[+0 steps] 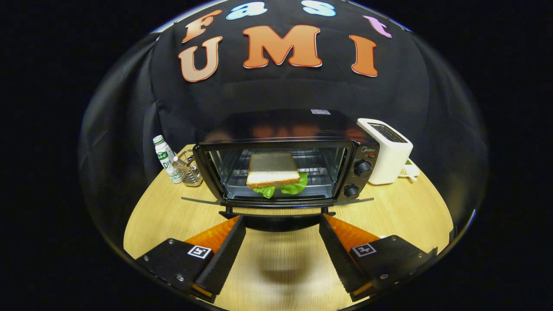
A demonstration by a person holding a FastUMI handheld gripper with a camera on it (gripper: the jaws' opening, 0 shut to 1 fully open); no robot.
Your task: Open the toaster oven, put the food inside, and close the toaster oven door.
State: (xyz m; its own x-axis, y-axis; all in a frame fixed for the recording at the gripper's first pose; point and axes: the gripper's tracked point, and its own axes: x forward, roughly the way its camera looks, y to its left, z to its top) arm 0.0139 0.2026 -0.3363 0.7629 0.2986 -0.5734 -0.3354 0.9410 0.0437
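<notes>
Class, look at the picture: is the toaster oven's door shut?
No: the toaster oven door hangs folded down, the sandwich lies on the rack inside, and the open claw holds nothing.

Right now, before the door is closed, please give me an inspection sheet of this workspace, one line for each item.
Surface: light wooden table, bare between the tool and the oven.
Job's things: oven with its door folded down flat; sandwich, bread over lettuce, lies on the rack inside.
Clutter: bottle and wire holder beside the oven on one side; white toaster on the other side, with a small white thing behind it that I cannot identify.
Grippers: tool open, holding nothing, its fingers spread just before the door's front edge.
Cables: nothing seen.
Surroundings: black cloth wall behind the table.
</notes>
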